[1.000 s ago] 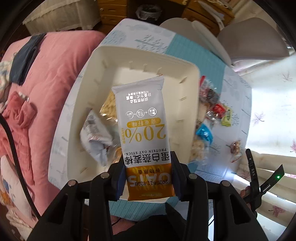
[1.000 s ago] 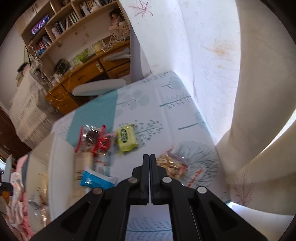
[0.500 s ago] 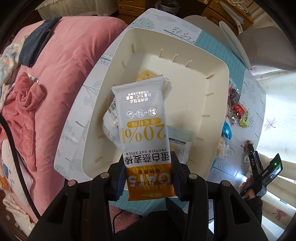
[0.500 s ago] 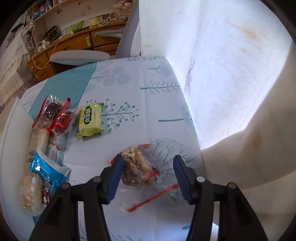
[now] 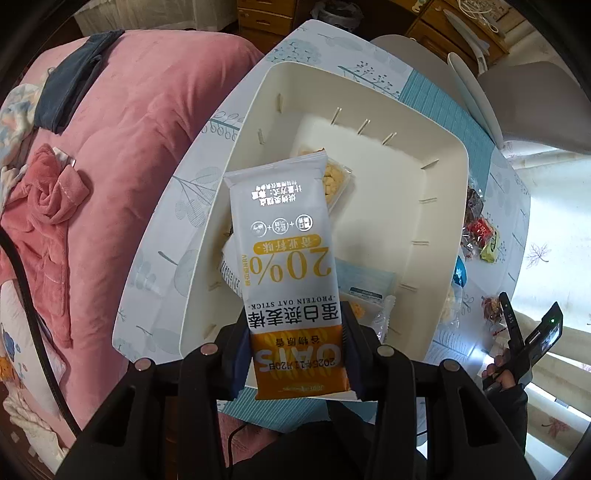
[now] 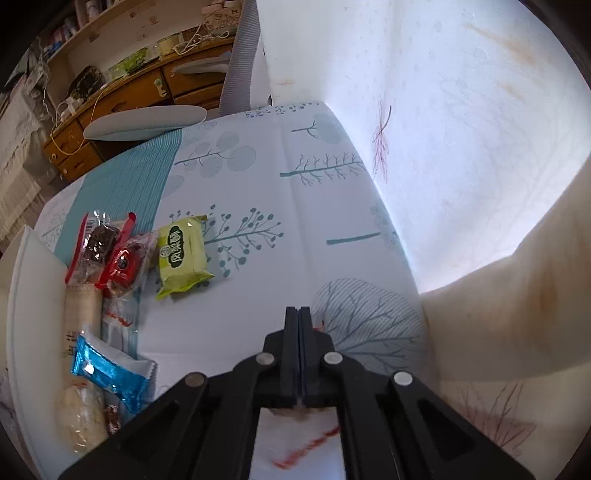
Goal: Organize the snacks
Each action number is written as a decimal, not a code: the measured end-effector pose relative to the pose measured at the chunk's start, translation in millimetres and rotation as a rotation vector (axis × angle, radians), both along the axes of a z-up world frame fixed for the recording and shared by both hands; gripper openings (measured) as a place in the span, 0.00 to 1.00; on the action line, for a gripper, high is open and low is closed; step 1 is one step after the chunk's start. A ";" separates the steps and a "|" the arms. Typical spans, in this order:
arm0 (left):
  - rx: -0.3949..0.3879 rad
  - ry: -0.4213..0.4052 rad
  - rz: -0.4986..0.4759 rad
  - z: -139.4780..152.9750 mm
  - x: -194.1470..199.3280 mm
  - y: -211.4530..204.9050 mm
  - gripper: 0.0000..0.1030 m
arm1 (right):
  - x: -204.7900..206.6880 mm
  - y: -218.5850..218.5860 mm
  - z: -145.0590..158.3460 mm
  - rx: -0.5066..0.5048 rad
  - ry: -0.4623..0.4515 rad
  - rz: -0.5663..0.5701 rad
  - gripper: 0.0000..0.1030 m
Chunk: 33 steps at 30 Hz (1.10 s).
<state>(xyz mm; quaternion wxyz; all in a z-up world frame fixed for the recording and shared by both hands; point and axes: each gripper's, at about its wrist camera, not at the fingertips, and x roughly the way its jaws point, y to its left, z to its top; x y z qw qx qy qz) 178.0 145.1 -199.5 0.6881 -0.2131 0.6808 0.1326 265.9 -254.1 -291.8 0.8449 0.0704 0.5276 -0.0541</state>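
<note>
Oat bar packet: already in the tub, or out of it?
Out. The oat bar packet is clamped in the left gripper, hanging above the cream tub, not resting inside.

The tabletop is covered with a pale cloth printed with blue-grey trees and crossed by a teal striped band. A bed with a pink quilt is seen just beside it, with a dark garment laid near its far end. Wooden drawers and shelves are set along the far wall. Bright daylight is filtered through a white leaf-patterned curtain.
</note>
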 end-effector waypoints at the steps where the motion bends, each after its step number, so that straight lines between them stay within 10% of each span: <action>1: -0.005 -0.002 -0.010 -0.6 1.0 0.7 0.40 | -2.1 1.5 0.1 0.006 -0.001 -0.010 0.00; 18: 0.013 -0.098 -0.266 -1.8 24.9 -16.7 0.40 | -44.9 0.2 44.5 0.091 -0.148 -0.106 0.00; 27: 0.025 -0.175 -0.360 18.0 43.5 -49.3 0.70 | -63.1 -18.8 47.4 0.095 -0.161 -0.137 0.01; 33: 0.045 -0.226 -0.465 35.9 65.1 -85.9 0.76 | -63.0 -17.0 36.3 0.054 -0.102 -0.090 0.32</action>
